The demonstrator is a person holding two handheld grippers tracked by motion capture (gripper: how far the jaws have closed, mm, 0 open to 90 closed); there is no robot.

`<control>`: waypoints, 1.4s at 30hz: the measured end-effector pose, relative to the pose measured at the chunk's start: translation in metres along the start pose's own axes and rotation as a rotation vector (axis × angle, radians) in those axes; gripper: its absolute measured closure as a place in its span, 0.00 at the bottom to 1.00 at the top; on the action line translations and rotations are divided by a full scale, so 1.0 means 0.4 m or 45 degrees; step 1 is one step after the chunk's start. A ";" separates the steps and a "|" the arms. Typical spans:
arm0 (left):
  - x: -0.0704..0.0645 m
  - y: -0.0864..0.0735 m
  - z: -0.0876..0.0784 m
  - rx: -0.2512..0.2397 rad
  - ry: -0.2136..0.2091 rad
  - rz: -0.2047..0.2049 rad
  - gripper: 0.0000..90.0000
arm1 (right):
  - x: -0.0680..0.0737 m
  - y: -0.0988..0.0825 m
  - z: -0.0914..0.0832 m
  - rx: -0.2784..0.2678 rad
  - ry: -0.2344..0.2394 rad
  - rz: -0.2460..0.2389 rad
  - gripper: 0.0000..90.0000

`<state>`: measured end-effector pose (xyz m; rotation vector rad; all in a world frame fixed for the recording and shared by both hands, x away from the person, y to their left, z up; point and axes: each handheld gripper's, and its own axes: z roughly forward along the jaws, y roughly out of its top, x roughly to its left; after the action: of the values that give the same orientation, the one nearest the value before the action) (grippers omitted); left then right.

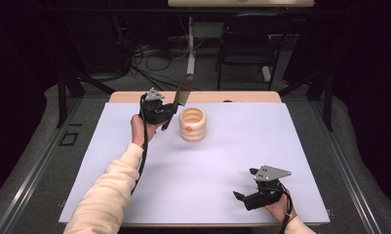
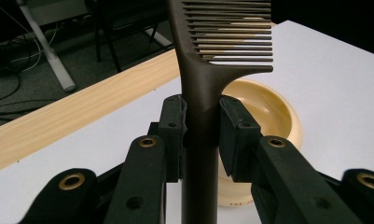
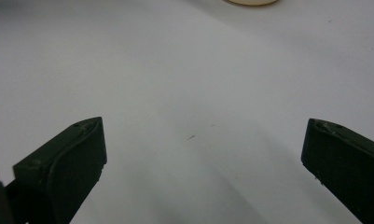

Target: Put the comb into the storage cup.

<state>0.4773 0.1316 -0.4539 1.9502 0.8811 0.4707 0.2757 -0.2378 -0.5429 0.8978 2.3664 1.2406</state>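
Observation:
My left gripper (image 1: 169,113) is shut on the handle of a dark brown comb (image 1: 183,90), held up just left of a cream ribbed bowl (image 1: 193,124) at the back middle of the white table. In the left gripper view the comb (image 2: 201,84) stands upright between the pads (image 2: 173,126), its teeth pointing right above the bowl (image 2: 273,109). My right gripper (image 1: 245,184) rests low near the table's front right, open with nothing between its jaws. The right gripper view shows its gripper (image 3: 203,158) wide apart over bare white surface, with the bowl's edge (image 3: 250,2) at the top.
The white table sheet (image 1: 207,165) has a wooden edge (image 1: 134,97) along the back. Behind the table are a black chair (image 1: 246,44), a white desk leg (image 1: 190,46) and loose cables on the floor.

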 end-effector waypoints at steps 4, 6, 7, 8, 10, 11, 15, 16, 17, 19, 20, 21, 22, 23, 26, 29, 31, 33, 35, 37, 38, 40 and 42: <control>-0.001 0.006 0.000 -0.006 0.000 0.001 0.80 | 0.000 0.000 0.000 0.003 0.003 0.000 0.00; -0.003 0.009 0.000 -0.010 0.001 0.000 0.80 | 0.000 0.000 0.000 0.004 0.004 0.000 0.00; -0.003 0.011 0.000 -0.015 -0.003 -0.002 0.80 | 0.000 0.000 0.000 0.005 0.005 0.003 0.00; -0.004 0.013 0.001 -0.021 -0.006 -0.009 0.80 | 0.000 0.000 0.000 0.004 0.003 0.002 0.00; -0.005 0.017 0.001 -0.024 -0.008 -0.010 0.80 | -0.001 -0.001 0.000 0.001 0.002 0.004 0.00; -0.005 0.020 0.001 -0.028 -0.008 -0.008 0.80 | -0.001 -0.001 0.001 0.001 0.002 0.003 0.00; -0.008 0.030 0.002 -0.028 -0.008 0.002 0.80 | -0.001 -0.001 0.001 0.002 0.001 0.003 0.00; -0.009 0.031 0.002 -0.028 -0.010 0.004 0.80 | -0.001 -0.001 0.000 0.000 0.002 0.003 0.00; -0.010 0.033 0.003 -0.029 -0.010 0.003 0.80 | -0.001 -0.001 0.000 0.000 0.001 0.002 0.00; -0.012 0.036 0.005 -0.031 -0.011 0.007 0.80 | -0.001 -0.001 0.000 0.001 0.001 0.002 0.00; -0.014 0.037 0.006 -0.031 -0.014 0.005 0.80 | -0.001 -0.001 0.000 0.001 0.002 0.002 0.00; -0.015 0.039 0.007 -0.029 -0.013 0.007 0.80 | -0.002 -0.001 0.000 0.000 0.004 0.001 0.00; -0.016 0.040 0.008 -0.031 -0.016 0.007 0.80 | -0.002 -0.001 -0.001 0.001 0.004 0.001 0.00; -0.017 0.042 0.009 -0.032 -0.016 0.011 0.80 | -0.002 -0.001 -0.001 0.000 0.004 0.001 0.00; -0.020 0.047 0.010 -0.035 -0.015 0.013 0.80 | -0.002 -0.001 -0.001 -0.002 0.005 0.002 0.00; -0.021 0.050 0.009 -0.039 -0.016 0.012 0.80 | -0.002 -0.001 -0.001 0.001 0.006 0.001 0.00; -0.021 0.052 0.009 -0.044 -0.013 0.010 0.80 | -0.002 -0.001 -0.001 -0.002 0.005 0.000 0.00; -0.021 0.053 0.009 -0.049 -0.012 0.008 0.80 | -0.001 -0.001 -0.001 -0.003 0.004 0.001 0.00; -0.021 0.055 0.010 -0.057 -0.015 0.005 0.80 | -0.001 -0.001 0.000 -0.003 0.006 0.001 0.00; -0.021 0.058 0.011 -0.058 -0.019 0.004 0.80 | -0.001 -0.001 0.000 -0.001 0.005 0.004 0.00; -0.021 0.058 0.012 -0.060 -0.018 0.004 0.80 | -0.001 -0.001 0.000 -0.002 0.004 0.004 0.00; -0.020 0.060 0.013 -0.067 -0.019 0.002 0.80 | -0.001 -0.001 0.000 -0.003 0.005 0.002 0.00; -0.022 0.062 0.015 -0.079 -0.021 -0.005 0.80 | -0.001 0.000 0.000 -0.004 0.004 0.002 0.00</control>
<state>0.4848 0.1137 -0.4352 1.8933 0.8503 0.4734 0.2758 -0.2381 -0.5429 0.8981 2.3662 1.2468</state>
